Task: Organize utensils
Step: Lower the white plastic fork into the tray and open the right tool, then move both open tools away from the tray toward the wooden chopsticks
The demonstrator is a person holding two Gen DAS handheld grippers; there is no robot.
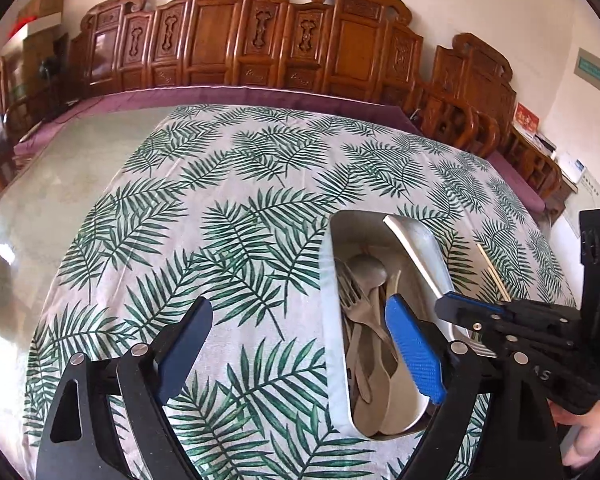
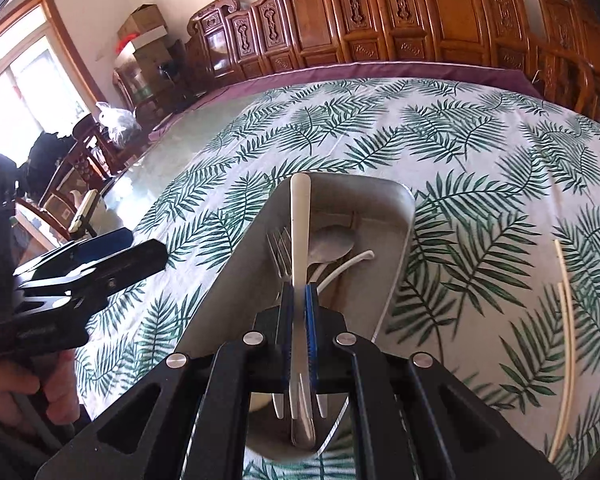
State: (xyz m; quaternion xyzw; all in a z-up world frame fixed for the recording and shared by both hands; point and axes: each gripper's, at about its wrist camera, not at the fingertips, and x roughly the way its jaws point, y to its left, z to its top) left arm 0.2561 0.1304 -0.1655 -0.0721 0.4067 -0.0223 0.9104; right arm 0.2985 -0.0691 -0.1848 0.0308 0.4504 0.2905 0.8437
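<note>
A metal tray (image 1: 334, 280) (image 2: 236, 264) on the palm-leaf tablecloth holds forks, spoons and white-handled utensils. My right gripper (image 2: 298, 300) is shut on a white-handled utensil (image 2: 299, 216), held lengthwise over the tray, with its metal end pointing back under the gripper. In the left wrist view the right gripper (image 1: 460, 308) hovers over the tray's right rim. My left gripper (image 1: 300, 340) is open and empty, its right finger (image 1: 414, 352) over the tray, its left finger over the cloth. It shows at the left in the right wrist view (image 2: 100, 256).
A pair of pale chopsticks (image 2: 566, 320) (image 1: 494, 272) lies on the cloth right of the tray. Carved wooden chairs (image 1: 260, 40) line the table's far edge. Bare glass tabletop (image 1: 60, 184) lies left of the cloth.
</note>
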